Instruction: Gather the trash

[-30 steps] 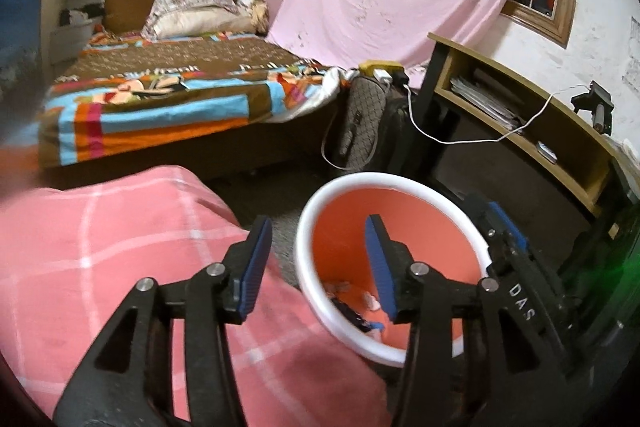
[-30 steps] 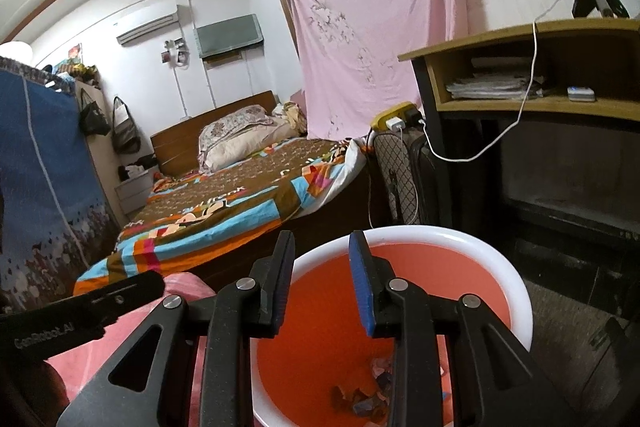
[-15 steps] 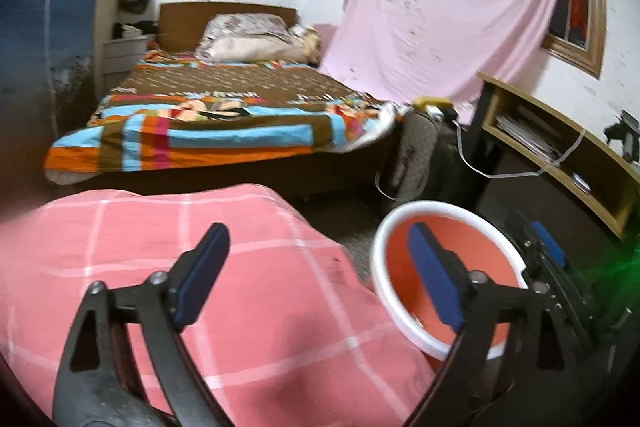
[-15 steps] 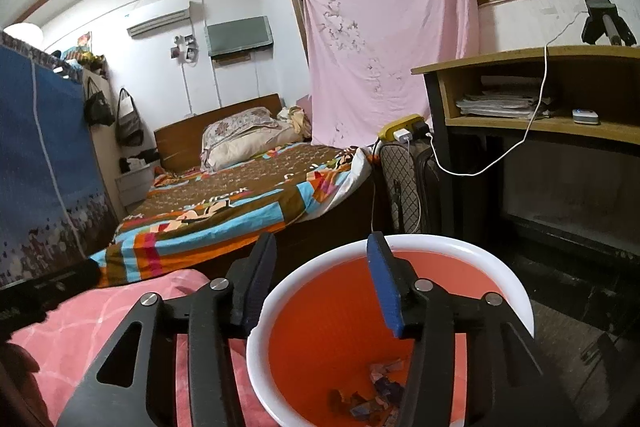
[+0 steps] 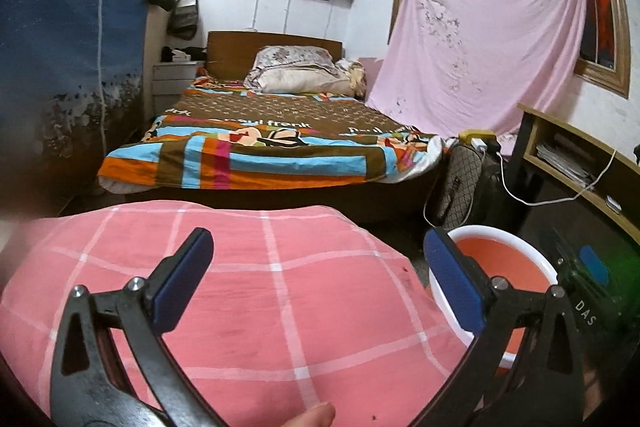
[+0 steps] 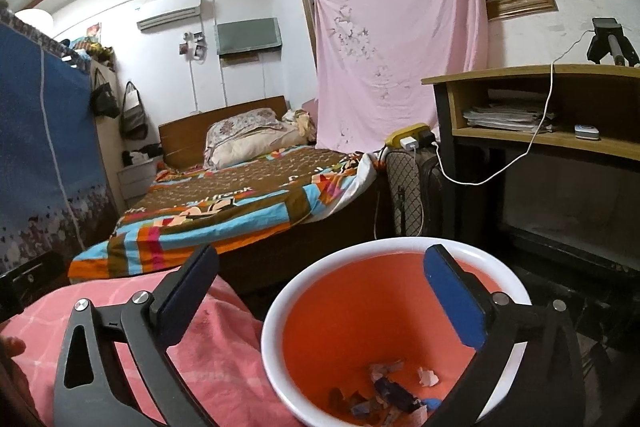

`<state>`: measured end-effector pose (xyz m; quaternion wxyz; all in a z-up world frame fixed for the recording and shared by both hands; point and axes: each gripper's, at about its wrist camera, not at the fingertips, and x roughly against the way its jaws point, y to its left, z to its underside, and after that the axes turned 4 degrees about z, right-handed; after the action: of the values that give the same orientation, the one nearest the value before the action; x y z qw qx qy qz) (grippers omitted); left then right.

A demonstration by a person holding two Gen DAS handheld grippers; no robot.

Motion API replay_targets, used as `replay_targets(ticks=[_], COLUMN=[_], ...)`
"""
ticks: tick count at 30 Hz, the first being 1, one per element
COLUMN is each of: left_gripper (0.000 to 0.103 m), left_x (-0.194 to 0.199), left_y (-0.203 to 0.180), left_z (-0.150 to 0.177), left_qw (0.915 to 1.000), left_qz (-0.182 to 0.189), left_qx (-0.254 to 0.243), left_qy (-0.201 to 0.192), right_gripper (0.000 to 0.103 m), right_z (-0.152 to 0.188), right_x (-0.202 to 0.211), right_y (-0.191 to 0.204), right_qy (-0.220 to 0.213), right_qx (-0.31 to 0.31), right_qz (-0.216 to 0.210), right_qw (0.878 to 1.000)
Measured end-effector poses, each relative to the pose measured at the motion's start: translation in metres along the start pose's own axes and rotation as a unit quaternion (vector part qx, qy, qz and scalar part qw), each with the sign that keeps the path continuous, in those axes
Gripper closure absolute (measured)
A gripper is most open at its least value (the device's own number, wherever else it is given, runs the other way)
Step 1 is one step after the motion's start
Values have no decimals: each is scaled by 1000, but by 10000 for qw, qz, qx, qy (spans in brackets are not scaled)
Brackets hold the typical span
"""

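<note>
Trash (image 6: 388,393) lies in the bin (image 6: 280,303) beneath the right claw (image 6: 320,303) (both claws spread wide, empty).

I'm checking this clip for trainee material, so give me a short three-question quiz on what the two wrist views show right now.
1. True or false: the left gripper holds a piece of trash.
2. What lies in the bottom of the orange bin? A) water B) scraps of trash C) nothing
3. Fill in: the right gripper is open, its blue-padded finger in front of the bin's ____.

Key: 1 false, it is open with nothing between its fingers, over the pink checked cloth. 2 B. 3 opening.
</note>
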<state>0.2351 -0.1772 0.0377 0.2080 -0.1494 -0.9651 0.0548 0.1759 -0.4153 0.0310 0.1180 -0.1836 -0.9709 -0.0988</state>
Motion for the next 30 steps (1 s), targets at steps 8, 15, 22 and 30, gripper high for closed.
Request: replay_targets(ticks=[8,15,22,30], left_gripper=[16,16,16,16], left_x=[21,44,72,108], left_y=[15,24,46,65], left_z=[4,14,16,24], left_qw=[9998,9995,9988,9970], left_qz=[-107,-125,-297,-588], left_qx=[-41,-209,-8,-107], left_qy=[-163,-222,-378,-496], right_gripper=[0,0,0,0], right_z=[-1,3,1,2], right_x=[22,46,72,105], right_y=[17,46,67,85], right_qy=[-99,-49,-108,-303], right_qx=[316,670,815,978], right_qz=[-53,-309,-555,-757], right_qw=[9994,9973,9951,9919])
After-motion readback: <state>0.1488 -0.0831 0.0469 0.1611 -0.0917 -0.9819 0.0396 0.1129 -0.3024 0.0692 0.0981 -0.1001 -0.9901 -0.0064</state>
